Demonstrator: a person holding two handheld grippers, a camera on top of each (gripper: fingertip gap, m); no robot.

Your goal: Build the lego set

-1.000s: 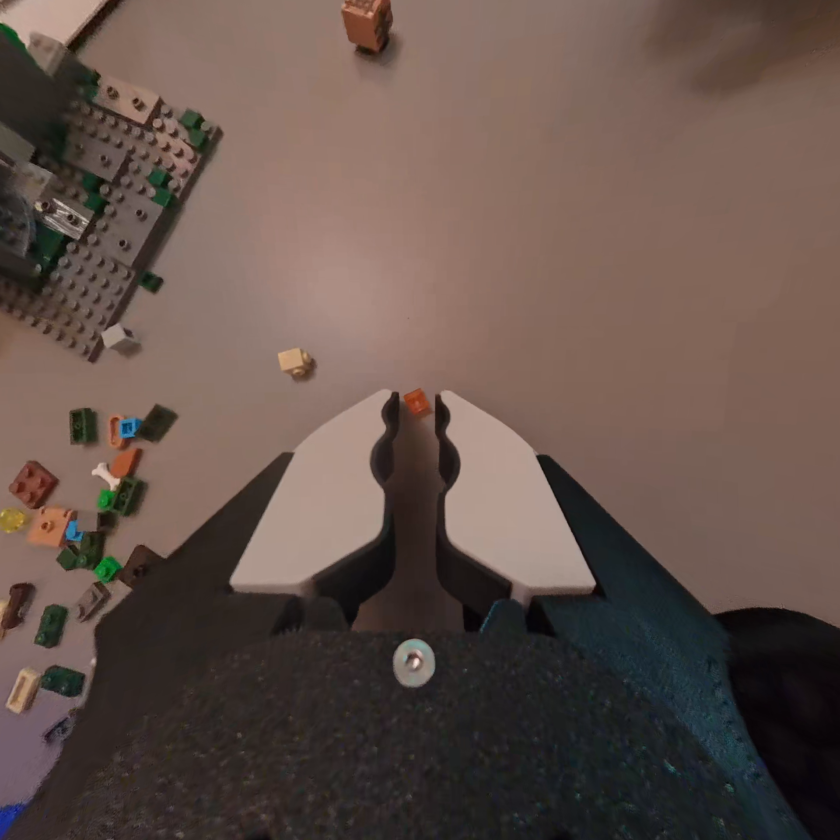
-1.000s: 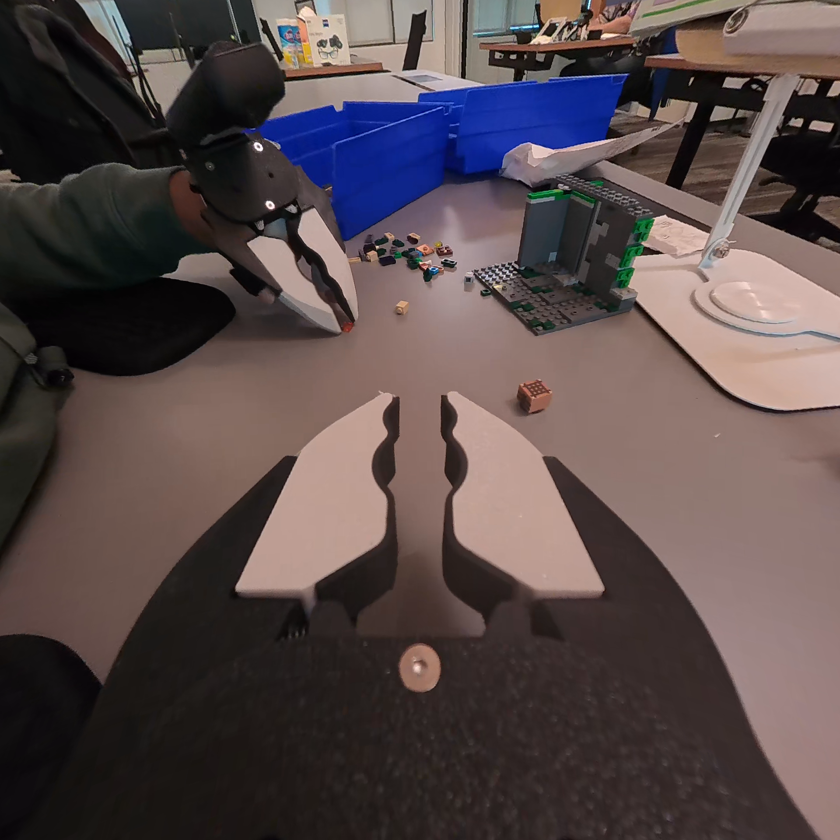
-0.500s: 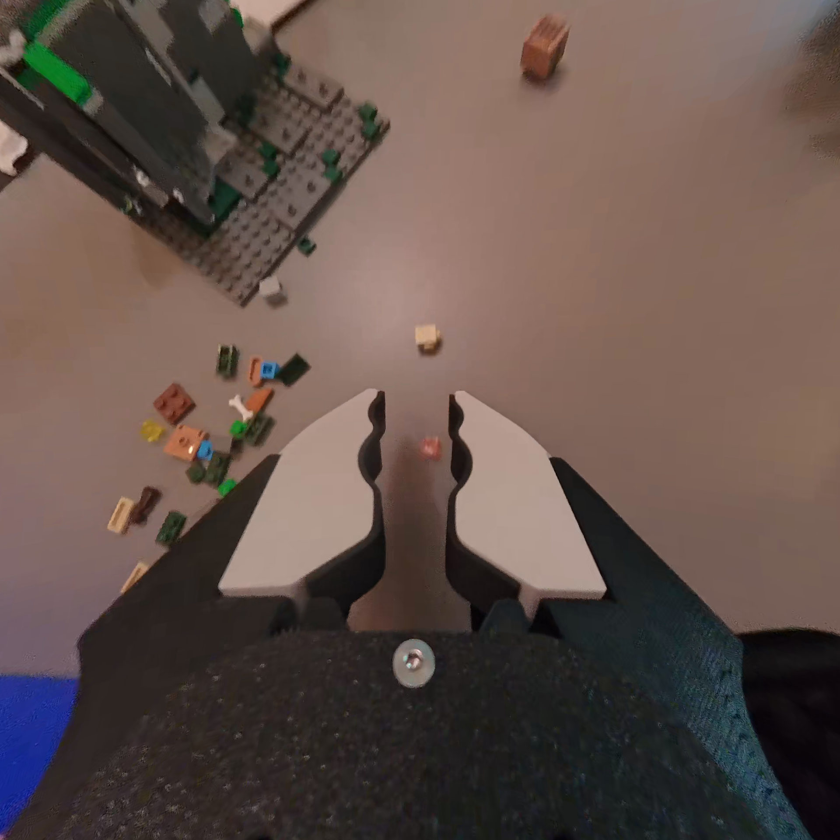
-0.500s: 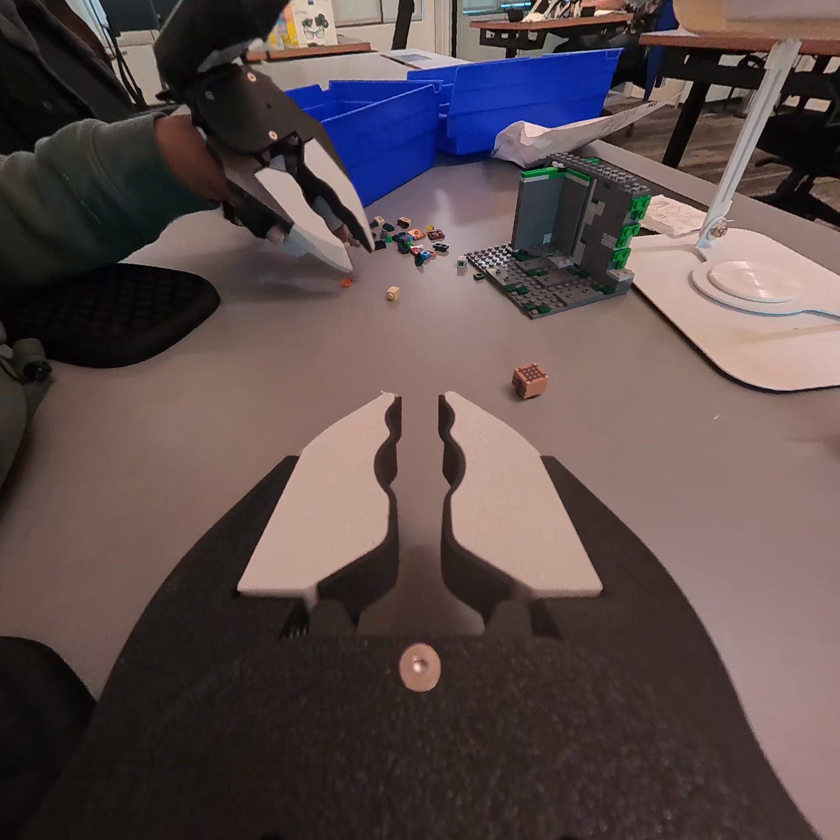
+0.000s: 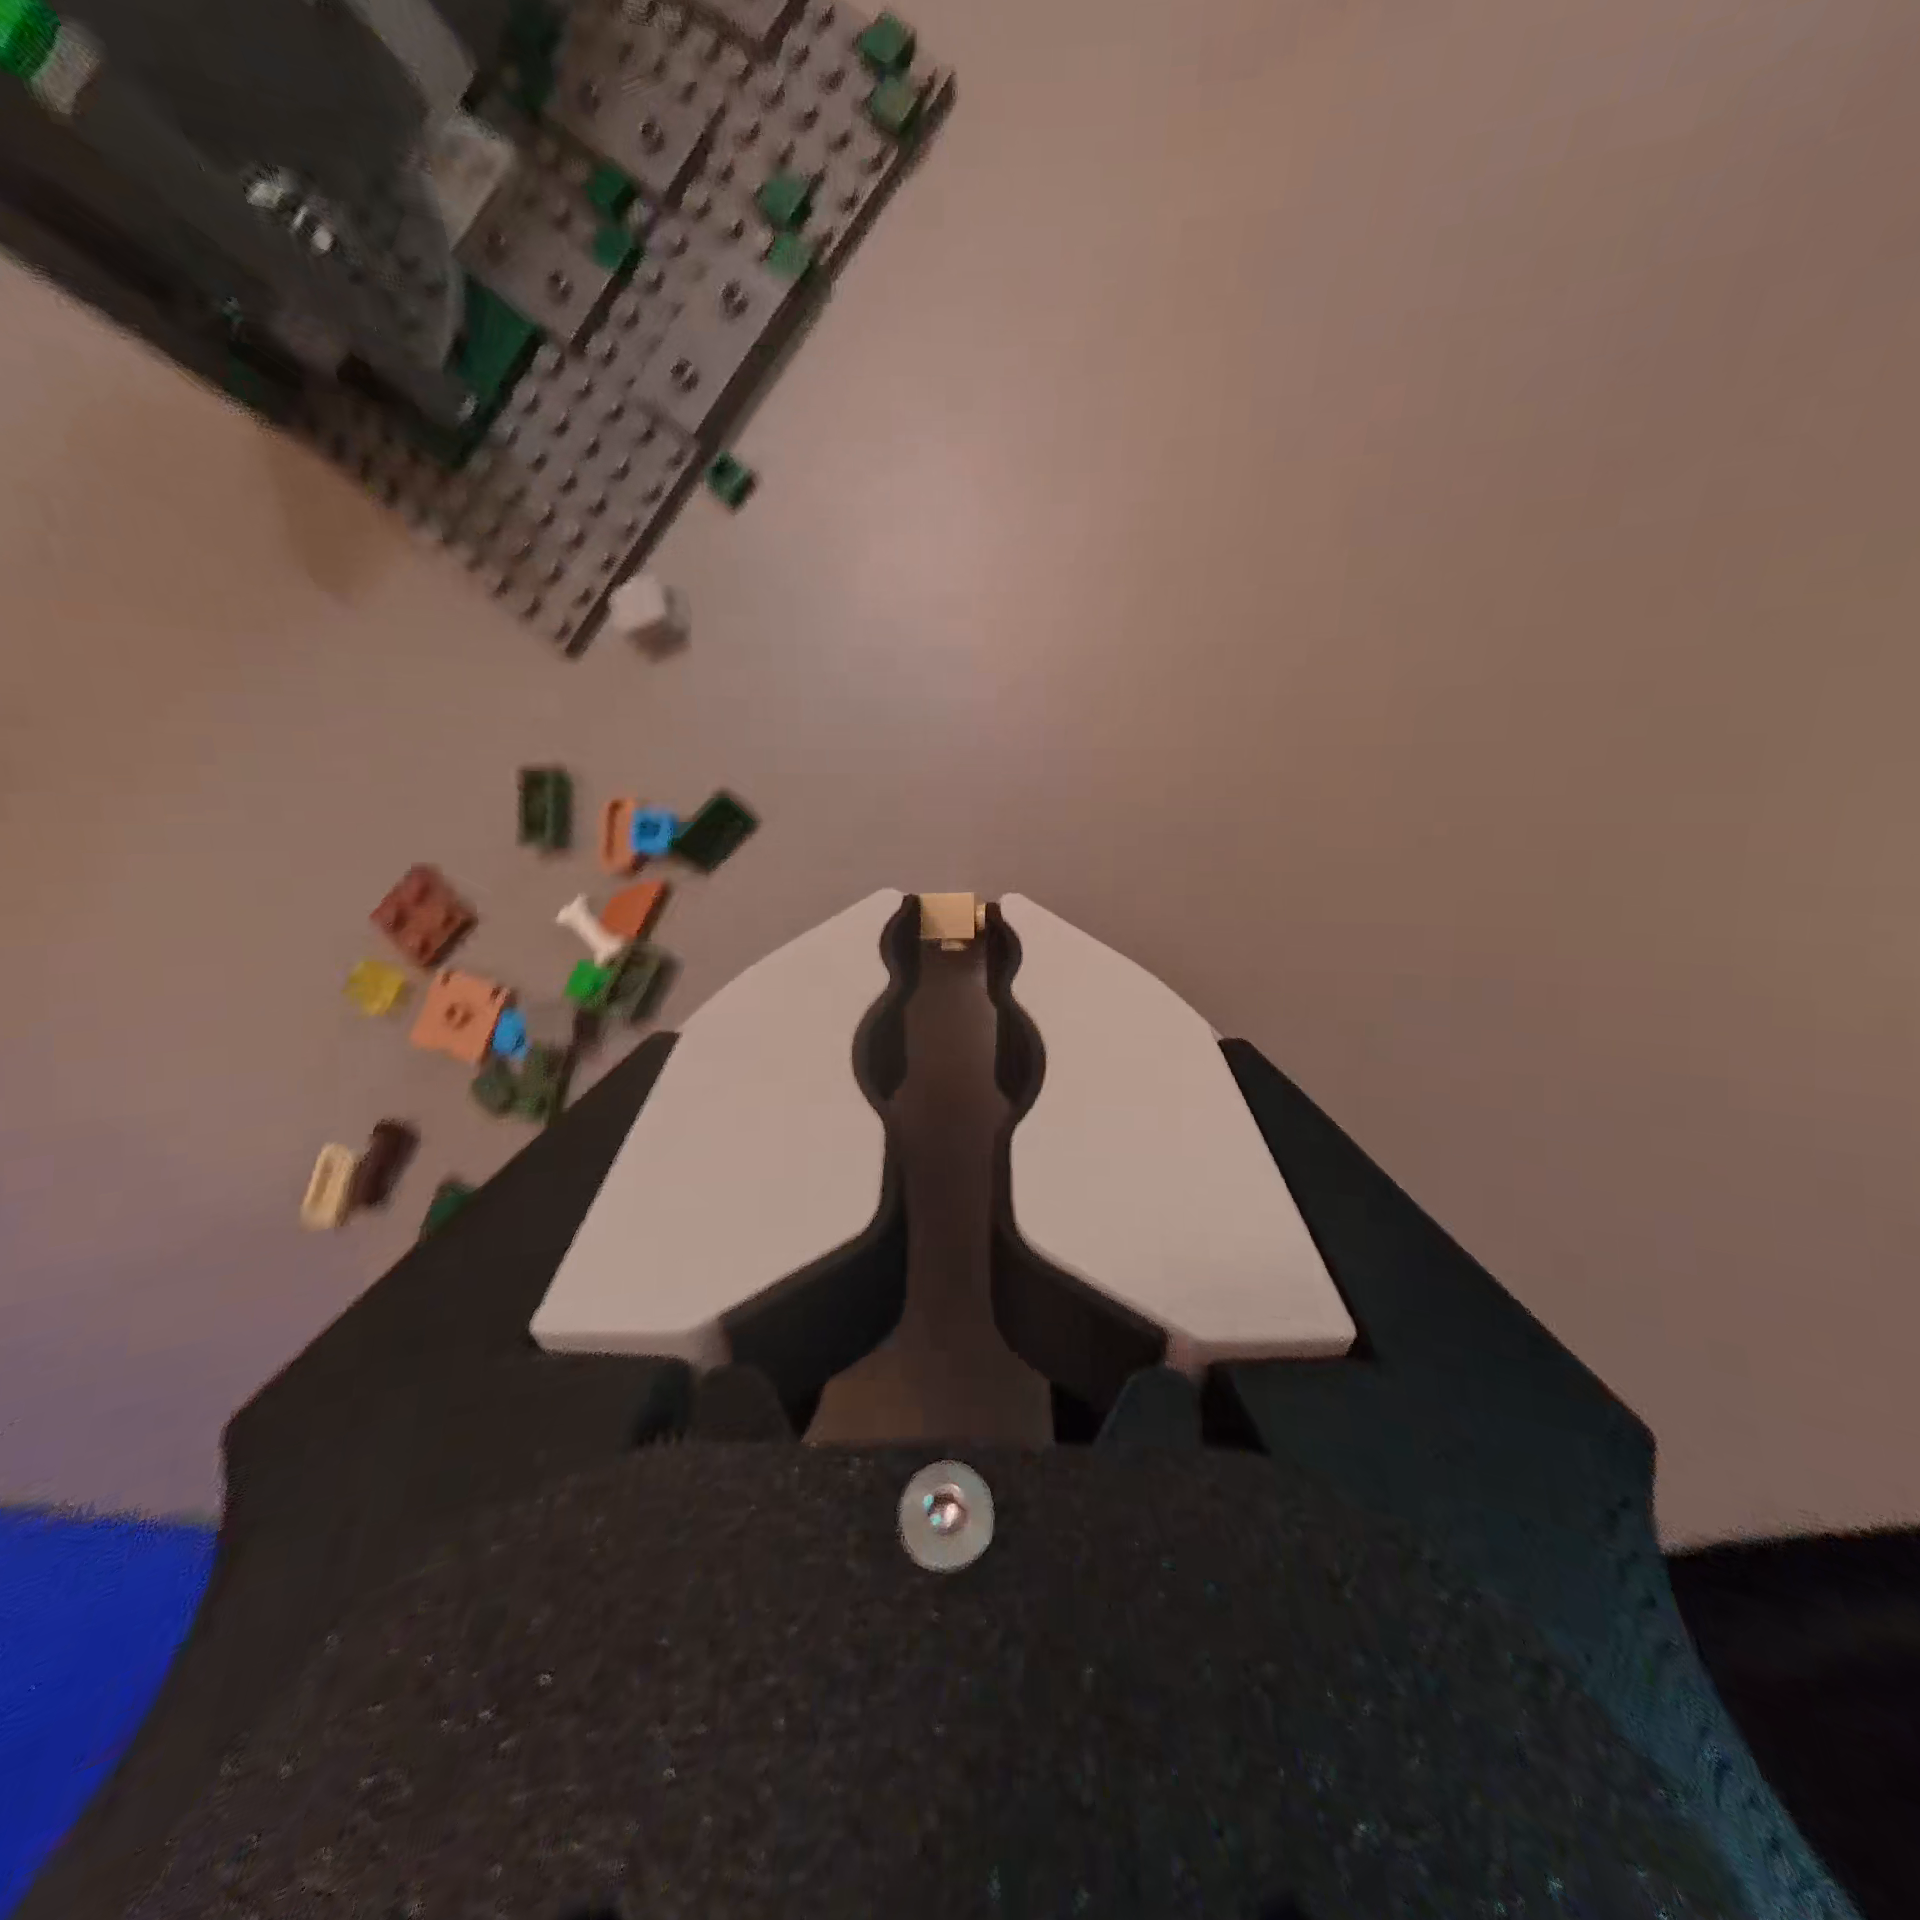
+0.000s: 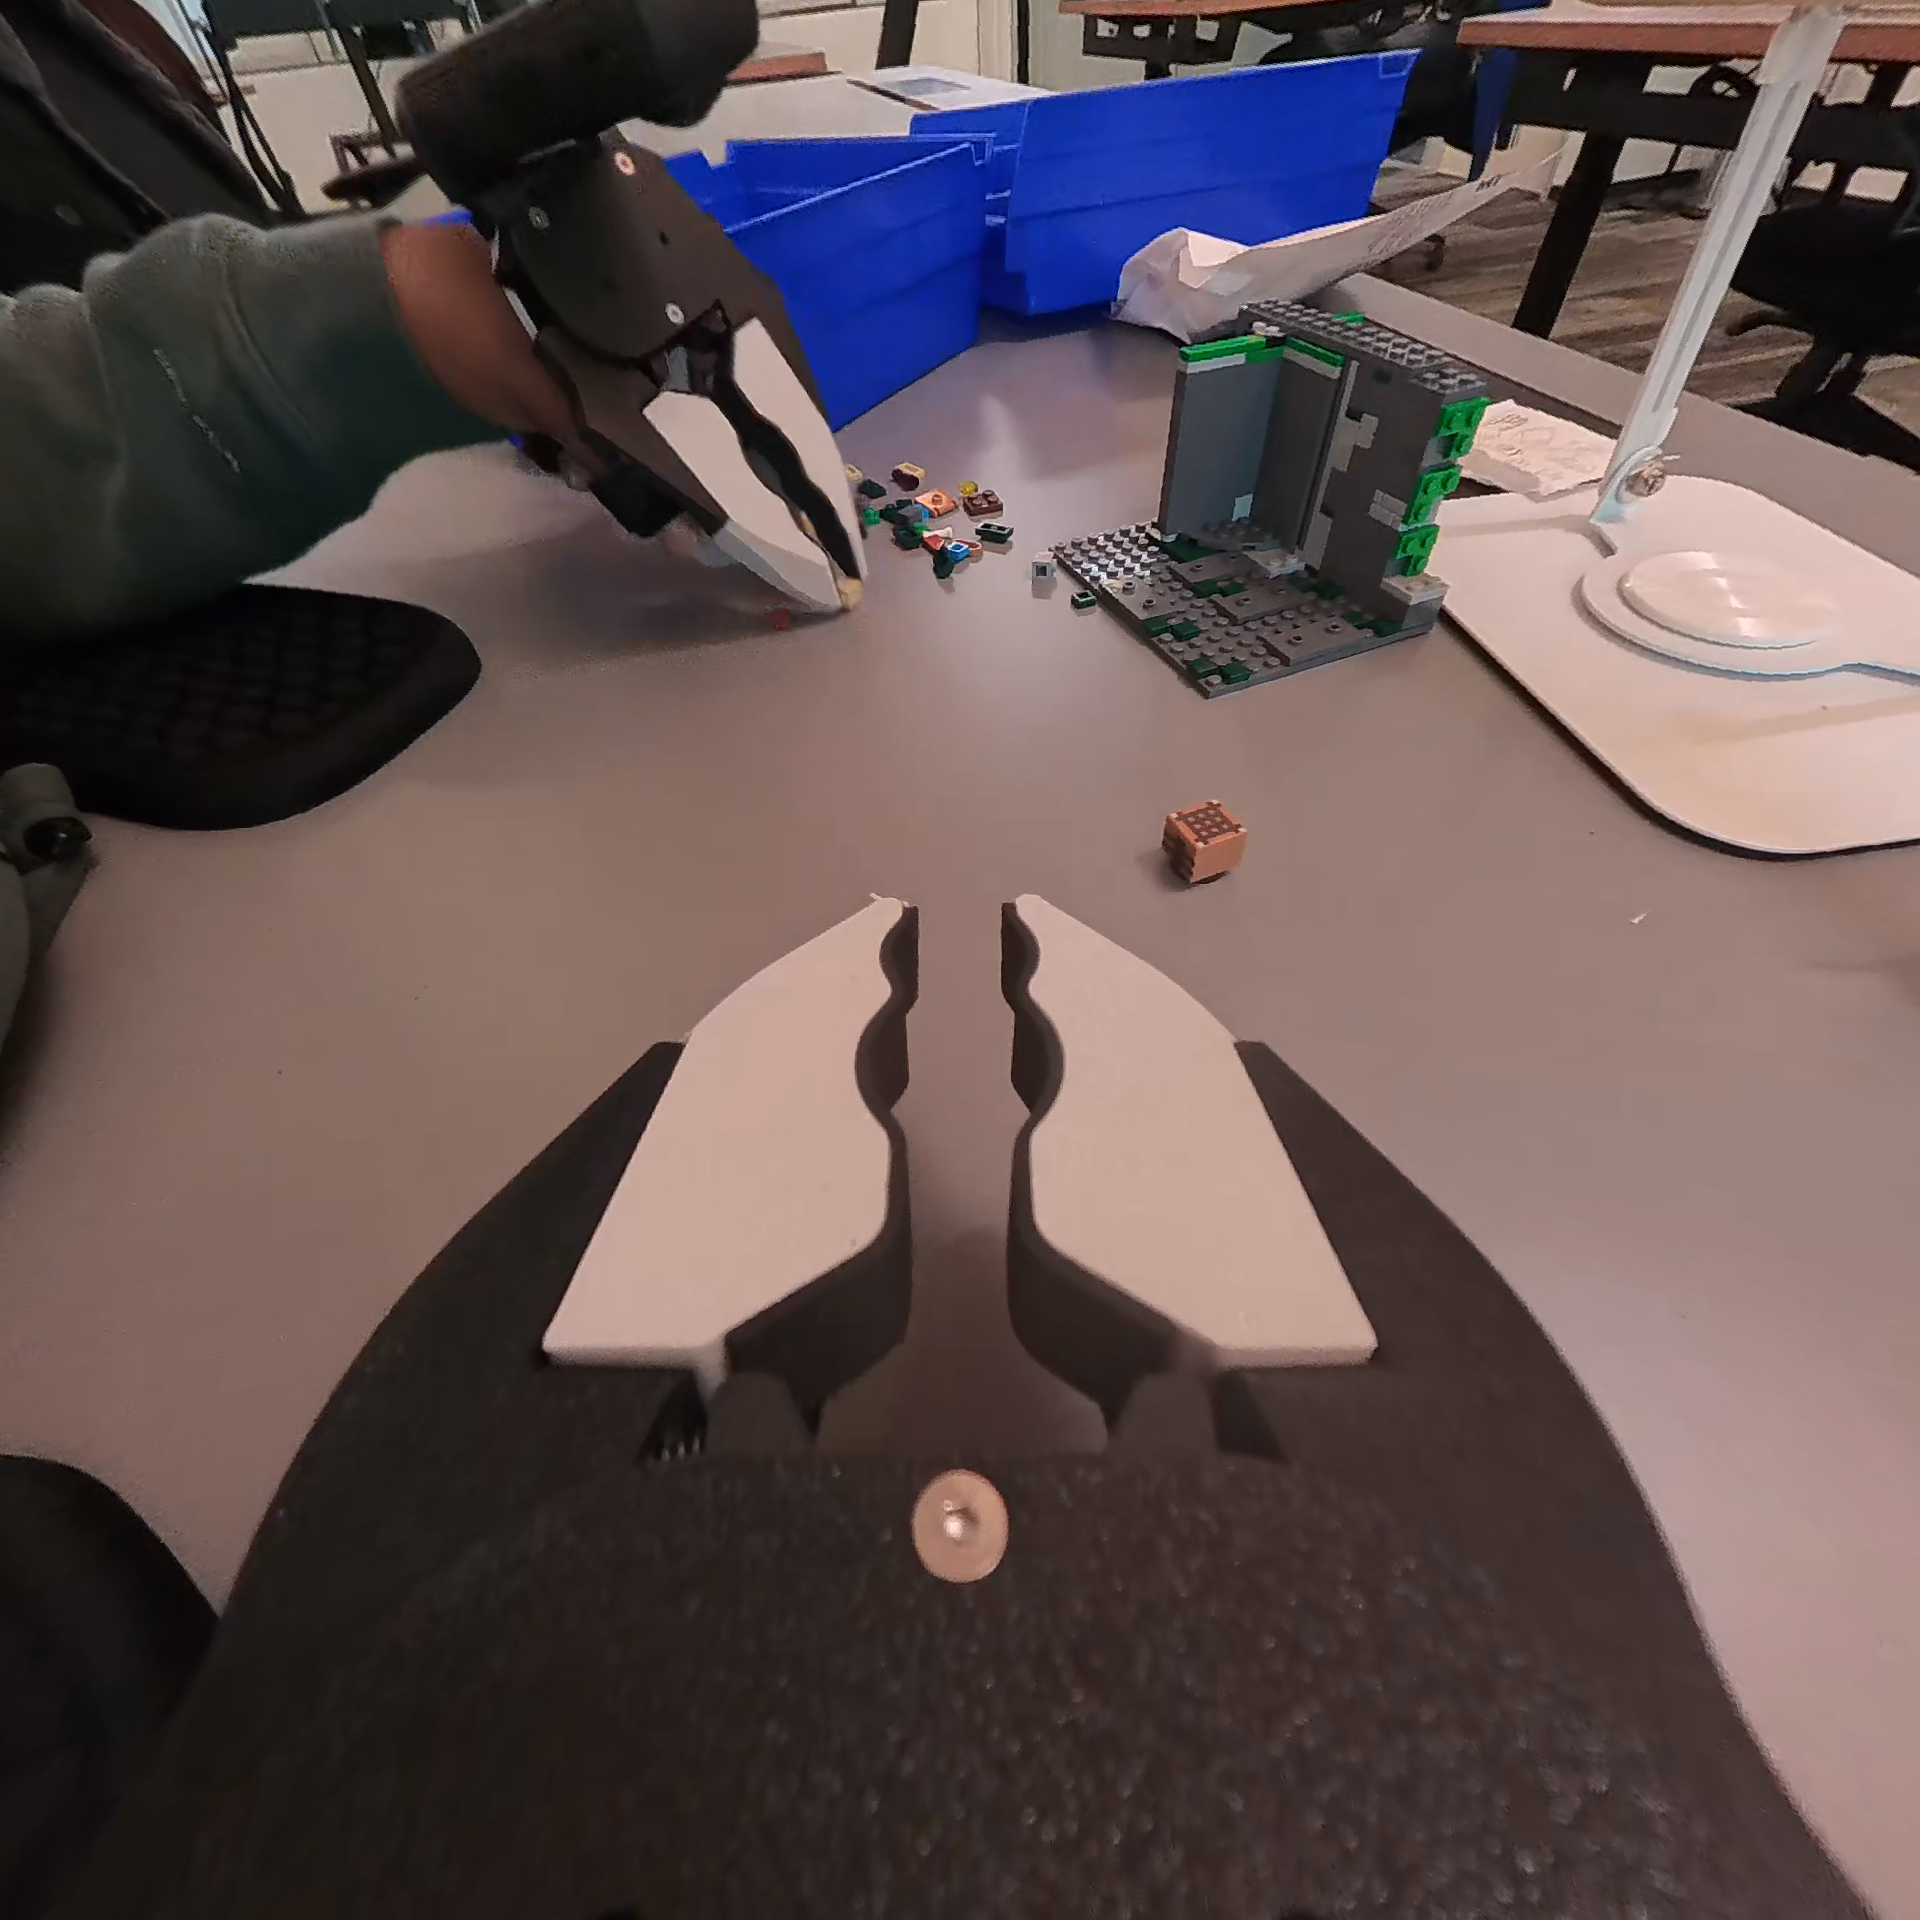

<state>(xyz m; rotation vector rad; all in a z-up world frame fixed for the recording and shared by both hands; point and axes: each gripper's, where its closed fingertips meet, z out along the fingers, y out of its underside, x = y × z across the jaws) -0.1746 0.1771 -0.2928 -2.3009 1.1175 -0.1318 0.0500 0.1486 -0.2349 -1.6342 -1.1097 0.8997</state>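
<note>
Entry, left tool [image 5: 948, 914]: a second ago I held a small orange piece at the tips; half a second ago I had let it drop to the table [image 6: 935, 769]. Now my tips pinch the tan brick [image 5: 948, 918] instead, low on the table beside the loose pieces [image 5: 540, 977].

Orange piece [image 6: 781, 619]: lies just behind my left tool, discarded.

Right tool [image 6: 958, 914]: unchanged, parted, empty, hovering near the brown cube [image 6: 1203, 842].

Build [image 6: 1299, 499]: stands well apart.

Judgement: piece swapped; tan brick likely goes to the build next.
</note>
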